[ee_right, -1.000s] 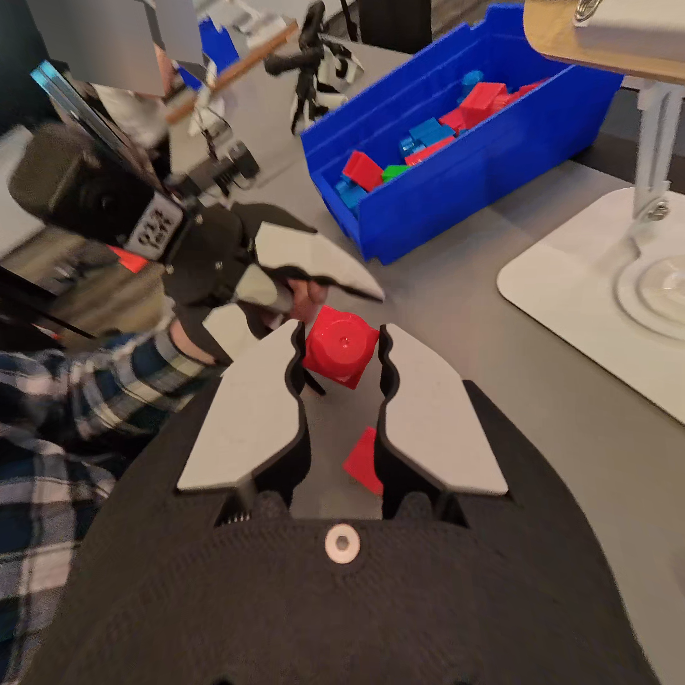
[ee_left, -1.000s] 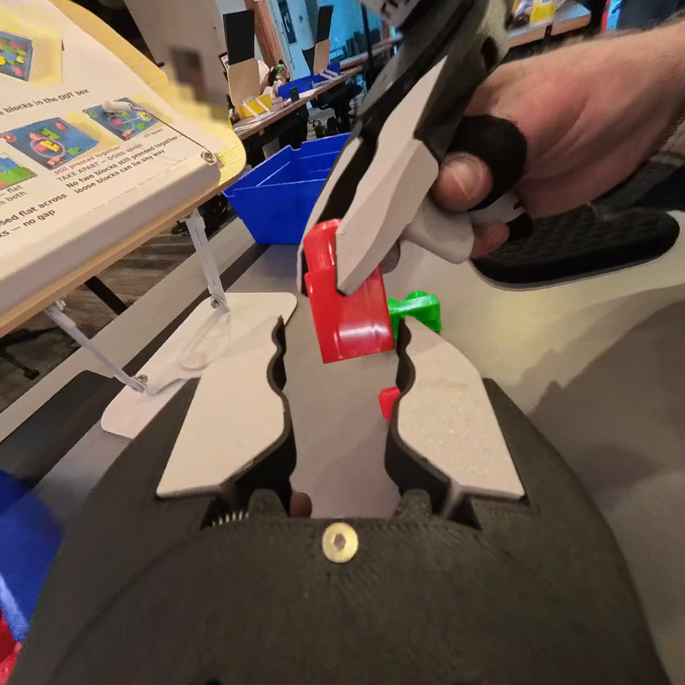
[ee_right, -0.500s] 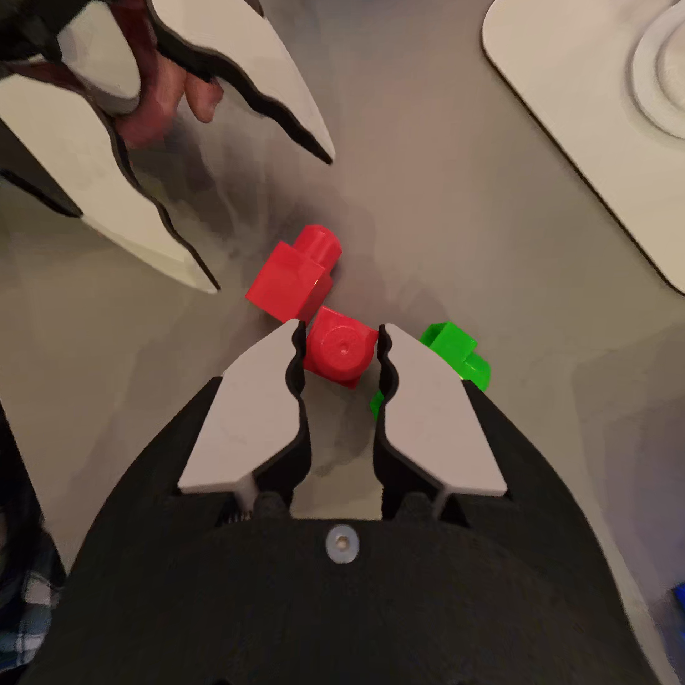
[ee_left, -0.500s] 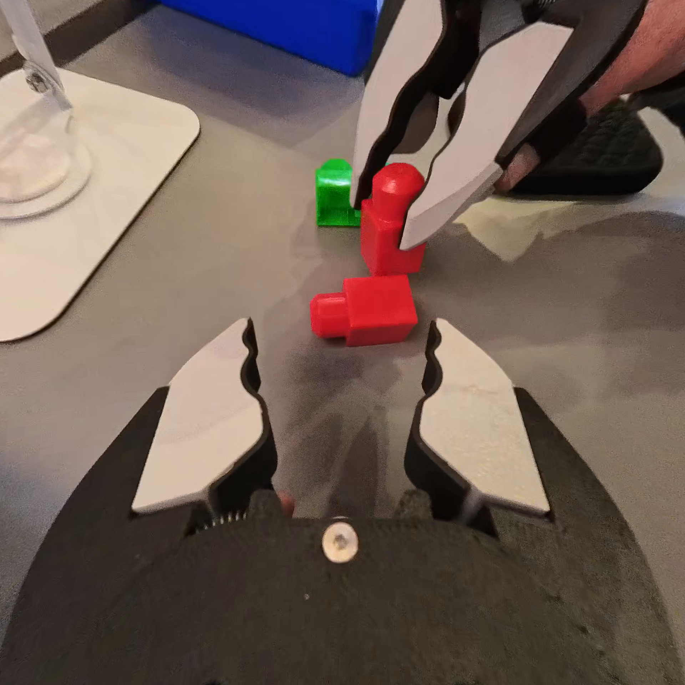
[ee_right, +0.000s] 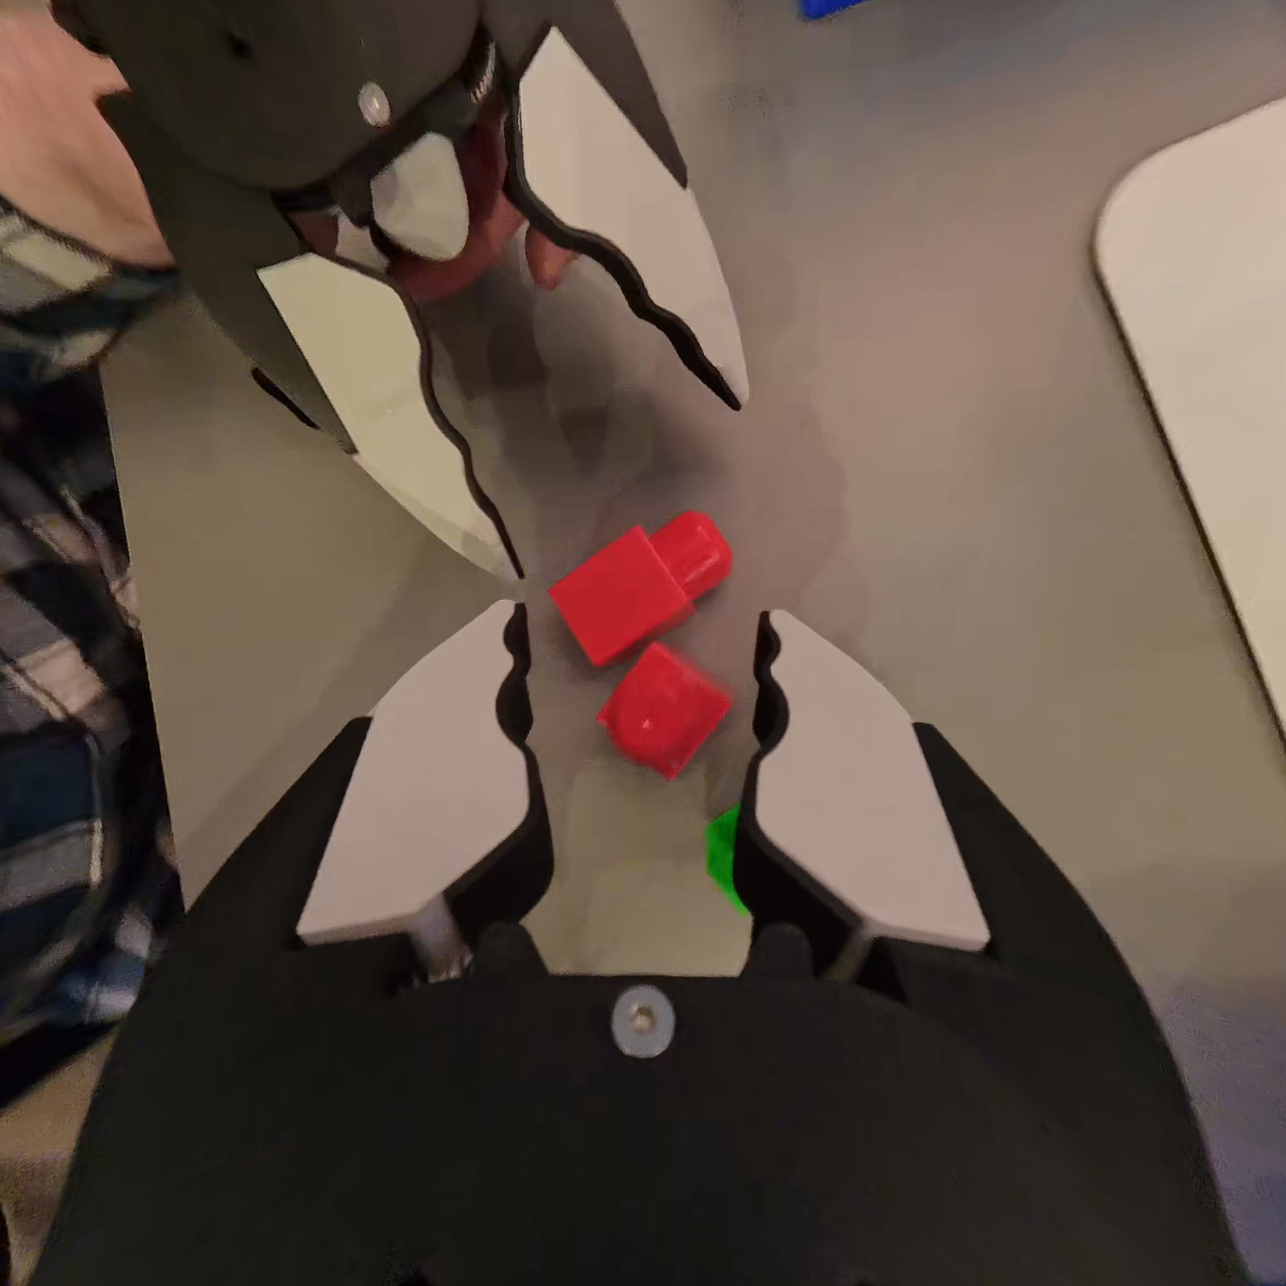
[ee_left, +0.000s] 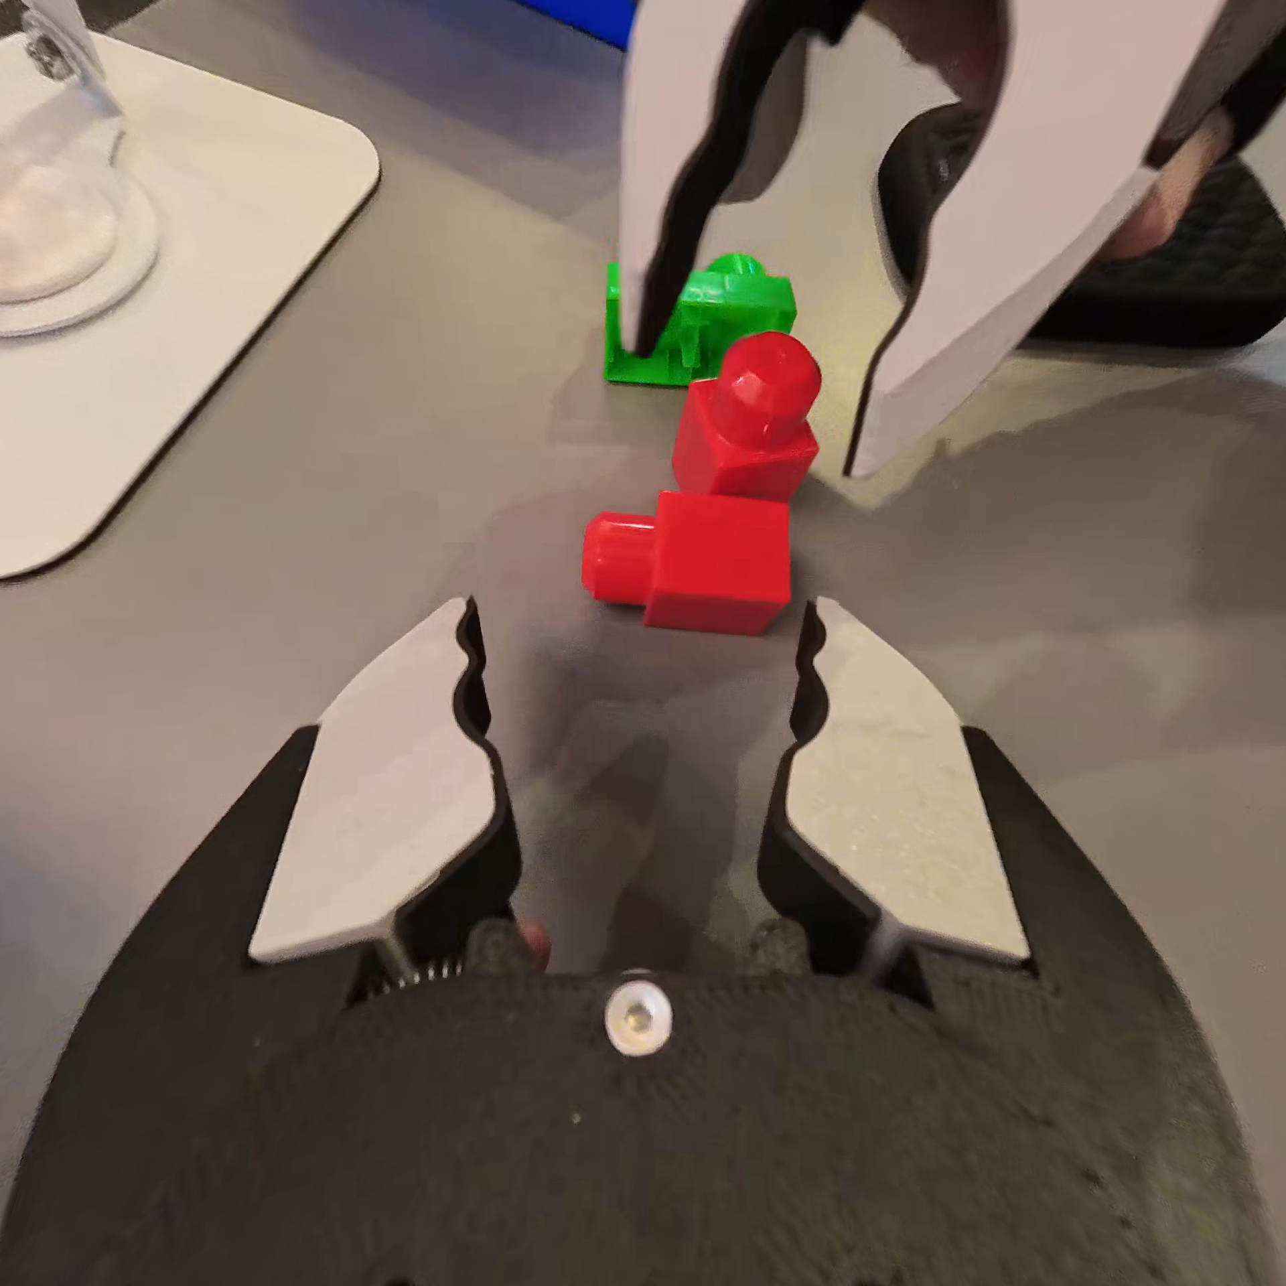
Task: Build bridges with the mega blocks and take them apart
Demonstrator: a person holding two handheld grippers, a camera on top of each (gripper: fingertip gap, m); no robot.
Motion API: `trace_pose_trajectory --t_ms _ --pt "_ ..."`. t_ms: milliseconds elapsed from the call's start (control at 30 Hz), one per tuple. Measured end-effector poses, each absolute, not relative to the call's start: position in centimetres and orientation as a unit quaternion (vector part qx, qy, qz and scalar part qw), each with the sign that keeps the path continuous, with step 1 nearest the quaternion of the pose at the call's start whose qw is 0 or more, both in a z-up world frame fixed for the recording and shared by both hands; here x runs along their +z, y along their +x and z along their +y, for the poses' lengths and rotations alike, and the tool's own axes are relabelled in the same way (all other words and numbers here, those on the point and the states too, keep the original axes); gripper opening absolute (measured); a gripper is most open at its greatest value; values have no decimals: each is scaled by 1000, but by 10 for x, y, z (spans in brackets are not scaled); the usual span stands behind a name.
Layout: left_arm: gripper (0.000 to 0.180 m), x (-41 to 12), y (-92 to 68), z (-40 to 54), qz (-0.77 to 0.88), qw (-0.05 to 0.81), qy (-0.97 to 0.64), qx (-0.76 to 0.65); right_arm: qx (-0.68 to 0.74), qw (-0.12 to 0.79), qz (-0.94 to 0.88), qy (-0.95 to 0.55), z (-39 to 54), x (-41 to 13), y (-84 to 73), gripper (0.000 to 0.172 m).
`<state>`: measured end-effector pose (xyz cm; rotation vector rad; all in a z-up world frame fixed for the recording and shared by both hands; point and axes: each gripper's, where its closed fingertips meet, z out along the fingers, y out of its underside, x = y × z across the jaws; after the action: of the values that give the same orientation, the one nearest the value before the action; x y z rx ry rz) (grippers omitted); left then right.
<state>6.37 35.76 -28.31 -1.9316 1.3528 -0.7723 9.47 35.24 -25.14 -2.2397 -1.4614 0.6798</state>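
Two red blocks and a green block sit on the grey table. In the left wrist view one red block [ee_left: 703, 564] lies on its side just beyond my left gripper [ee_left: 640, 605], which is open and empty. The other red block [ee_left: 748, 424] stands stud up between the fingers of my right gripper [ee_left: 748, 403], with a gap on each side. The green block [ee_left: 703, 320] lies behind it. In the right wrist view my right gripper [ee_right: 641, 614] is open around the standing red block [ee_right: 664, 710], not pressing it. The lying block [ee_right: 626, 598] and my left gripper [ee_right: 626, 487] are beyond it.
A white stand base [ee_left: 174, 278] lies at the left, and shows at the right in the right wrist view [ee_right: 1218, 313]. A blue bin edge [ee_left: 577, 21] is at the back. The green block [ee_right: 724, 863] peeks beside my right finger. A plaid sleeve [ee_right: 56, 626] is at the left.
My right gripper lowered its red block to the table, then opened and let it go. It now stands free. My left gripper opened a second ago and has stayed open.
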Motion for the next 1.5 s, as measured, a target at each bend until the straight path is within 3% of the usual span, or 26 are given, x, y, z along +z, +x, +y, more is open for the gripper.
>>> trace_pose_trajectory --t_ms 133,333,467,833,1133,1233,1333,1500 --pt "85 -283 58 352 517 323 -741 -282 242 77 -602 -757 348 -276 86 84" --pt "83 -288 53 351 516 318 -742 -286 226 35 -632 -740 358 -297 81 67" --pt "83 -286 53 352 519 325 -738 -284 225 52 -639 -734 359 -300 77 67" --pt "82 -287 52 356 518 321 -733 -301 101 170 -696 -690 360 -295 71 68" --pt "78 -217 69 340 411 293 -658 -559 -61 448 -697 -557 360 -220 48 69" --pt "66 -204 74 336 394 291 -640 -592 -101 499 -665 -546 364 -201 51 68" --pt "39 -198 74 340 385 307 -639 -590 -127 525 -665 -516 357 -190 48 68" --pt "37 -190 74 340 397 339 -628 -577 -132 535 -662 -509 353 -182 48 69"
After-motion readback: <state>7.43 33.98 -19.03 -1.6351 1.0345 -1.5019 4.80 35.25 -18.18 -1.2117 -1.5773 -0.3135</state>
